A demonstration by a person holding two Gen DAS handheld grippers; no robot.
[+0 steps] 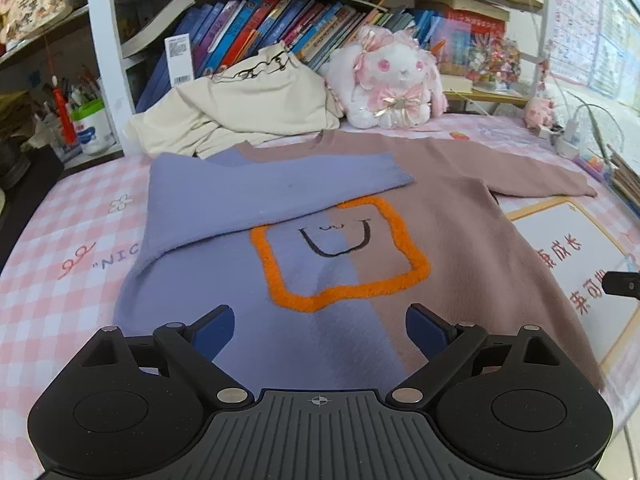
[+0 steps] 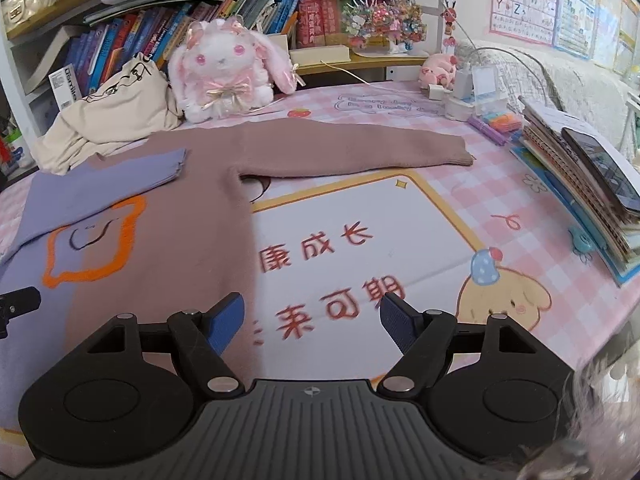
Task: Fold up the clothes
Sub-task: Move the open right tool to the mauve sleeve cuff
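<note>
A half purple, half mauve sweater point(image 1: 352, 288) with an orange square face design lies flat on the pink checked table. Its purple sleeve point(image 1: 256, 192) is folded across the chest. Its mauve sleeve point(image 2: 352, 152) lies stretched out to the right. My left gripper point(image 1: 319, 330) is open and empty above the sweater's lower middle. My right gripper point(image 2: 311, 320) is open and empty over the printed mat point(image 2: 360, 240), just right of the sweater's mauve edge point(image 2: 224, 240). The sweater also shows in the right wrist view.
A cream garment point(image 1: 248, 108) is heaped behind the sweater next to a plush rabbit point(image 1: 392, 80). Bookshelves point(image 1: 280, 20) stand at the back. A stack of books with a phone point(image 2: 600, 184) sits at the right edge, with small boxes and pens point(image 2: 480, 100) behind.
</note>
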